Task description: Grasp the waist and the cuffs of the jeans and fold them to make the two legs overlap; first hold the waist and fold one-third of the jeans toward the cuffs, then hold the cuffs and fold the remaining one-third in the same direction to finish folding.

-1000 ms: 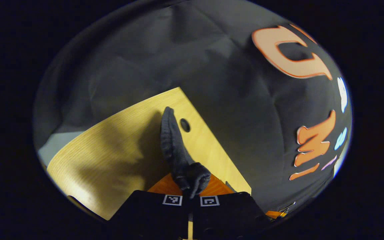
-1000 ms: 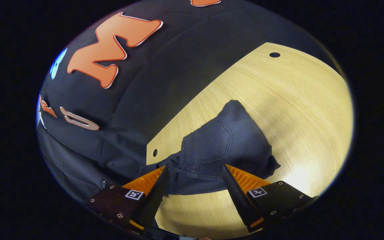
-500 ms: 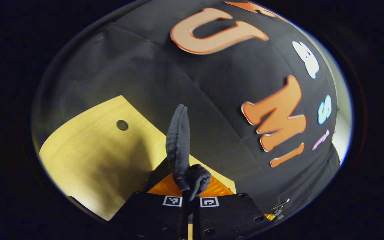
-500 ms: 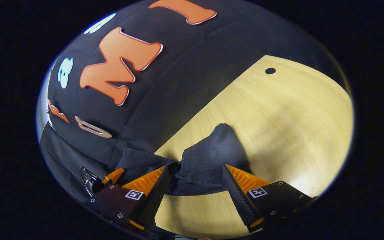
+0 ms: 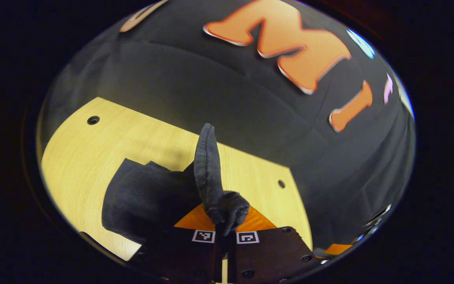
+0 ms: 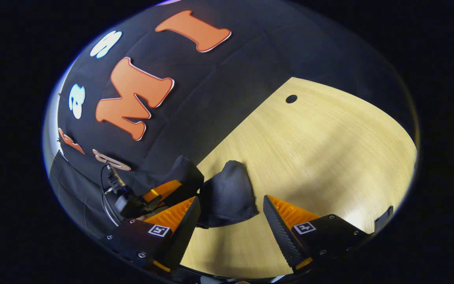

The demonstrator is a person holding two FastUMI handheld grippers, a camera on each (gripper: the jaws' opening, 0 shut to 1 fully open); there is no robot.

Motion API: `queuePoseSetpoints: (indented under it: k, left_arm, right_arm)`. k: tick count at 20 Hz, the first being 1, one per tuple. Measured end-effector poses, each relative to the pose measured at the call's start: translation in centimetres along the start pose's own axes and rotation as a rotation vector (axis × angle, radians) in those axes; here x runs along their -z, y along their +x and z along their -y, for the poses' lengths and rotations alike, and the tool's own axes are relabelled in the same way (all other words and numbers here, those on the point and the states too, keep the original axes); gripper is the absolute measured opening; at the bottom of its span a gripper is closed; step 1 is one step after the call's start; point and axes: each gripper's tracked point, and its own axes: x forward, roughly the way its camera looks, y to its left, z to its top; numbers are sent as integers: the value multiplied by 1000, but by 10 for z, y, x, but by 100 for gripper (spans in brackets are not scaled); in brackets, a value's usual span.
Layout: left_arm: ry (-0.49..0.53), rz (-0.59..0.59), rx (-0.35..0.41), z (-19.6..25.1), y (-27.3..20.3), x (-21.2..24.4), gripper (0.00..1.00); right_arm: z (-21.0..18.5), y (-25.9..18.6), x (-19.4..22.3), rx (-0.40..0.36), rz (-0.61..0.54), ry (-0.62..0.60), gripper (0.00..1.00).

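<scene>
Dark blue jeans [image 5: 144, 199] lie bunched on the light wooden table [image 5: 85, 157]. My left gripper [image 5: 224, 223] is shut on a thick fold of the jeans; a strip of denim [image 5: 206, 165] stands up from its jaws. In the right gripper view the jeans [image 6: 227, 193] form a small heap just ahead of my right gripper [image 6: 230, 227], which is open and a little short of the cloth. Its fingers [image 6: 280, 228] hold nothing. The left gripper [image 6: 166, 189] also appears there, at the heap's left edge by the table border.
The table has small round holes [image 5: 93, 120] [image 6: 291, 98] near its corners. The black booth cloth hangs right behind the table's far edge. A cable and plug [image 6: 114, 183] hang at the left. Bare wood [image 6: 329, 157] stretches to the right of the heap.
The left gripper has swung round with the denim, bringing the heap into its view. In the right gripper view the jeans have bunched smaller and the left gripper has come in at the left.
</scene>
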Motion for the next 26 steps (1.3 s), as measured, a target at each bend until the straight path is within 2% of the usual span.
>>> queuePoseSetpoints:
  k: [3,6,8,9,11,12,13,15,17,20,22,26]
  left_arm:
    - [104,-44,-94,6,20,38,6]
    - [89,-122,-177,0,43,83,6]
    - [88,-128,-189,1,51,92,11]
    - [88,-115,-170,9,53,92,12]
    - [71,-104,-113,32,54,97,71]
    - [93,-84,-141,33,45,91,100]
    - [105,-83,-132,42,44,94,98]
    - [78,-80,-55,72,24,97,98]
    - [60,-35,21,97,-10,91,98]
    - [112,71,80,113,-77,69,98]
    - [129,153,91,113,-131,52,98]
    - [83,309,87,86,-211,11,98]
  right_arm:
    - [28,-19,-6,31,17,18,98]
    - [43,-38,-12,39,36,30,98]
    - [53,-49,-13,46,35,30,98]
    - [57,-55,-13,51,36,24,98]
    - [65,-69,-12,60,33,11,98]
    - [65,-76,-12,57,28,3,98]
    - [65,-82,-13,53,29,-11,98]
    - [63,-92,-15,49,33,-59,98]
    - [64,-100,-19,59,47,-117,98]
    - [47,-108,-29,64,90,-193,98]
    - [21,-109,-34,54,135,-280,98]
    - [-42,-108,-38,37,242,-502,98]
